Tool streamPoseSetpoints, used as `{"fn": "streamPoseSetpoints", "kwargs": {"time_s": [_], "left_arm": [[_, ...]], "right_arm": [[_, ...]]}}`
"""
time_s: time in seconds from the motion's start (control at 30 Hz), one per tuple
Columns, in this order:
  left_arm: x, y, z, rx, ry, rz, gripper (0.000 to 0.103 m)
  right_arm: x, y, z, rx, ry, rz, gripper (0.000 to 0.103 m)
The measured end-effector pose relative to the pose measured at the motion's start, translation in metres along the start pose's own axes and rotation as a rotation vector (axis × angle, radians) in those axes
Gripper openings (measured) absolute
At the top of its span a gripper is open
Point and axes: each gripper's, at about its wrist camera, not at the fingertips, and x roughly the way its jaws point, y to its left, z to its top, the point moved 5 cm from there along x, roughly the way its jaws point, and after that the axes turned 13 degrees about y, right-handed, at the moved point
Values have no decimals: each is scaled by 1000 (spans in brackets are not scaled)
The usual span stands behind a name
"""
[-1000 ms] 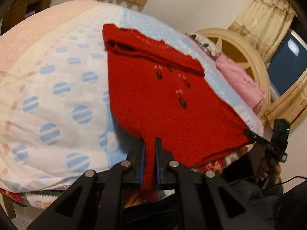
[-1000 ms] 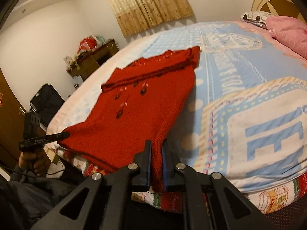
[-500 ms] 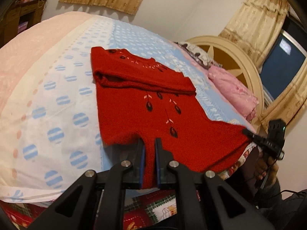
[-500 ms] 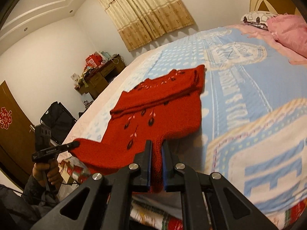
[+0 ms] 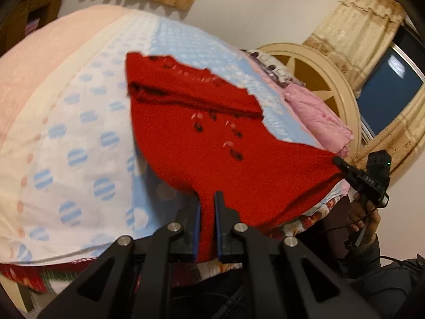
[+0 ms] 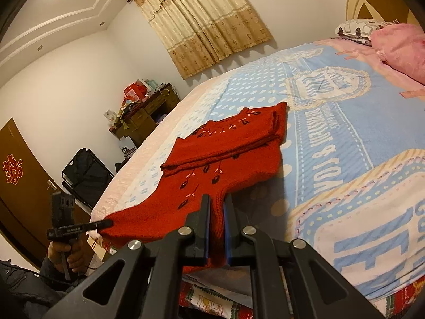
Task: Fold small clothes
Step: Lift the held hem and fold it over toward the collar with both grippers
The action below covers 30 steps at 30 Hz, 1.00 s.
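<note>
Blue-spotted bedspread (image 6: 332,122) under a red knit sweater (image 6: 223,156), top already folded over, bottom corners pinched tight in left gripper (image 5: 206,226) and right gripper (image 6: 216,228), lifted probably for folding hem upward.

left wrist view: the camera is sitting just behind the left gripper (image 5: 206,206), low at the bed's (image 5: 79,138) near edge, facing along the fingers toward the headboard (image 5: 332,79). right wrist view: the camera is riding just behind the right gripper (image 6: 217,208), facing across the bed toward the curtain (image 6: 204,24). both are looking closely at the same red sweater (image 5: 212,146) (image 6: 220,159), and each is catching the other gripper at the frame's side.
</note>
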Motion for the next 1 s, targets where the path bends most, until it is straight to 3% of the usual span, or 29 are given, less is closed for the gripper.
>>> {"fn": "streamPoseSetpoints", "kwargs": {"time_s": [0.1, 0.3, 0.4, 0.53, 0.57, 0.63, 0.67, 0.7, 0.73, 0.83, 0.87, 0.9, 0.93, 1.0], "left_arm": [[9, 1, -14, -12, 40, 5, 9], [-14, -19, -11, -9, 33, -108, 6], [-27, -33, -7, 60, 1, -80, 6], [-9, -12, -6, 11, 35, -32, 7], [2, -1, -8, -24, 64, -17, 10], [17, 15, -14, -97, 101, -4, 27], [29, 23, -19, -137, 134, -15, 48], [36, 26, -23, -153, 157, -13, 61], [41, 27, -27, -161, 173, -15, 61], [58, 21, -35, -161, 219, -85, 59], [63, 17, -36, -146, 231, -97, 45], [65, 14, -37, -135, 239, -100, 22], [66, 11, -37, -125, 247, -101, 12], [58, 5, -36, -95, 225, -104, 9]], "right_arm": [[3, -4, -4, 11, 10, 2, 8], [2, -5, -4, 20, 21, 15, 8], [0, -2, -4, 12, 16, 19, 8], [2, -6, -5, 20, 19, 15, 8], [2, -7, -6, 23, 20, 14, 8], [3, -10, -6, 28, 23, 10, 8], [3, -11, -7, 31, 24, 12, 8], [4, -12, -7, 32, 25, 12, 8], [5, -12, -7, 32, 27, 10, 8], [8, -12, -8, 33, 34, 12, 8], [8, -12, -9, 31, 35, 9, 8], [9, -11, -10, 28, 37, 6, 8], [9, -11, -10, 28, 38, 6, 8], [10, -11, -10, 26, 41, 6, 8]]}}
